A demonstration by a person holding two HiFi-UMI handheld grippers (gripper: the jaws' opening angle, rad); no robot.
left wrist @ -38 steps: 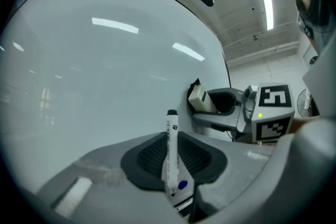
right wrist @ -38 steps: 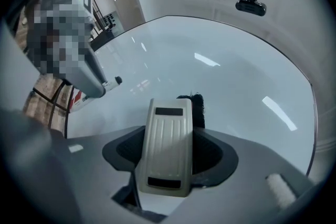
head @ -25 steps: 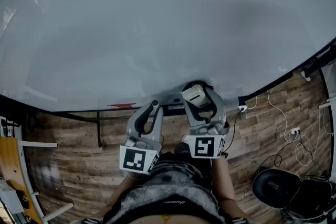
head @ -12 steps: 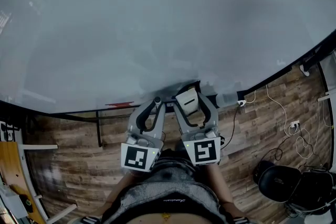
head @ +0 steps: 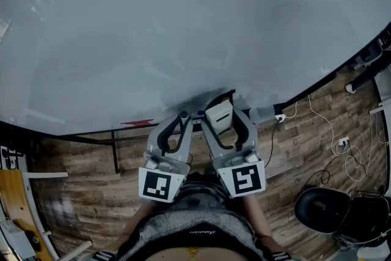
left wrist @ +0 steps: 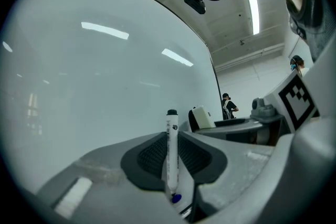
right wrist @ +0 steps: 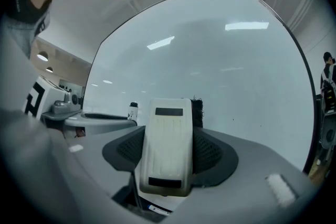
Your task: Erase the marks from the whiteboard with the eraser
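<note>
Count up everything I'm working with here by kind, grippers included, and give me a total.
whiteboard: 1
eraser: 1
marker: 1
grippers, the left gripper and the right gripper: 2
Total: 5

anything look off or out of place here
Nothing stands out. The right gripper grips the eraser squarely, the left gripper holds a marker upright, and the whiteboard shows no clear marks or damage.
</note>
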